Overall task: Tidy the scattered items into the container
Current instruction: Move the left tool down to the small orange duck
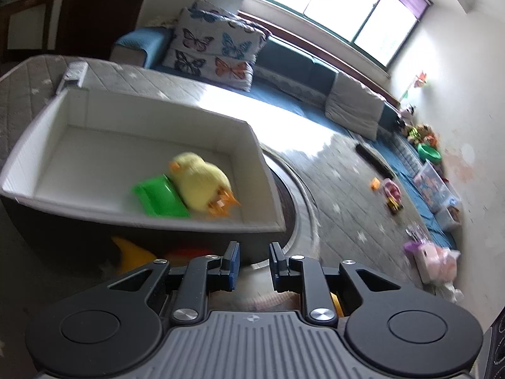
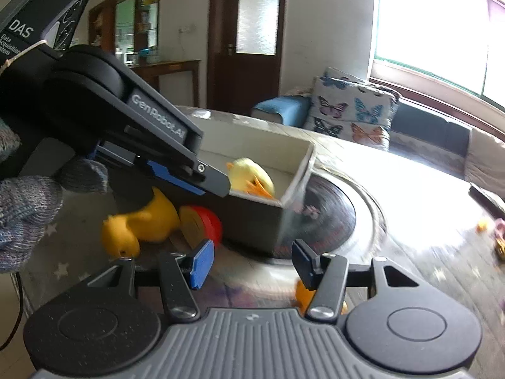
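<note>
"GenRobot.AI" | left tongs (image 2: 217,186) arm; "DAS Data Acquisition System" | its body

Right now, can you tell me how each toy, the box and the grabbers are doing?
Container: open-topped, upright.
Plush chick: inside the container, lying on its side.
Green block: inside the container, against the chick.
Rubber duck: outside the container, tipped over.
Red round toy: outside, on its edge beside the duck.
Left hand-held gripper: open, empty.
Right hand-held gripper: open, empty.

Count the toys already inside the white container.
2: a yellow plush chick and a green block touching it, both on the floor of the container. The near wall may hide more.
</note>
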`<state>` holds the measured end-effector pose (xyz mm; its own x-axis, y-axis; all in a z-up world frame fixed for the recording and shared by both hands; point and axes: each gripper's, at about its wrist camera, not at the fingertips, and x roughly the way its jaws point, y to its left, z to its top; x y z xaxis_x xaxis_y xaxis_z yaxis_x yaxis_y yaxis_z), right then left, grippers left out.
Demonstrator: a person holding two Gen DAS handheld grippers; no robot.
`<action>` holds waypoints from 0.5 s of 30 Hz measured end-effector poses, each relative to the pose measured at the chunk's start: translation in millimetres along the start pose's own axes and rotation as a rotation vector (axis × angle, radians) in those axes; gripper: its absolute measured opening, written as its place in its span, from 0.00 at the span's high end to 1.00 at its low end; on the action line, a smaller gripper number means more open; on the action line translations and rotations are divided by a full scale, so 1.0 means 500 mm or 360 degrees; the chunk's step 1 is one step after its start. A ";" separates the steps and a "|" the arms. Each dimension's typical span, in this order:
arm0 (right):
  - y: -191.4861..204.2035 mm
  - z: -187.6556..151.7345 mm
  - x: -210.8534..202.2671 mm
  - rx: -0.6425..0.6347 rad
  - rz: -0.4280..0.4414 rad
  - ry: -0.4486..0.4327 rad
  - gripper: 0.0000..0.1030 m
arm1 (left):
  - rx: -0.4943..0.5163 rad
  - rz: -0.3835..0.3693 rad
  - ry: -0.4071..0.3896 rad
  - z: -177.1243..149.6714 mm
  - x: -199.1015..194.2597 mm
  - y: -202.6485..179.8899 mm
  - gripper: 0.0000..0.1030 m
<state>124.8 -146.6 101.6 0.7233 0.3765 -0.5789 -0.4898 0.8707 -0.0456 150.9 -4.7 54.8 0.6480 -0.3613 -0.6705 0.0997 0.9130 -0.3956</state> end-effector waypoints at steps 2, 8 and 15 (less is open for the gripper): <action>-0.007 -0.021 -0.012 0.0024 -0.0026 0.0010 0.43 | 0.0017 -0.0014 0.0027 -0.015 0.005 -0.011 0.78; -0.015 -0.068 -0.044 0.0048 -0.0108 0.0021 0.32 | 0.0035 -0.0059 0.0120 -0.056 0.028 -0.037 0.76; -0.040 -0.109 -0.066 0.0108 -0.0178 0.0047 0.32 | 0.0052 -0.0103 0.0210 -0.077 0.060 -0.068 0.76</action>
<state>83.9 -193.5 77.2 0.7564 0.2671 -0.5970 -0.3719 0.9265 -0.0568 137.7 -53.6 23.9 0.5349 -0.4396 -0.7215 0.1644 0.8918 -0.4215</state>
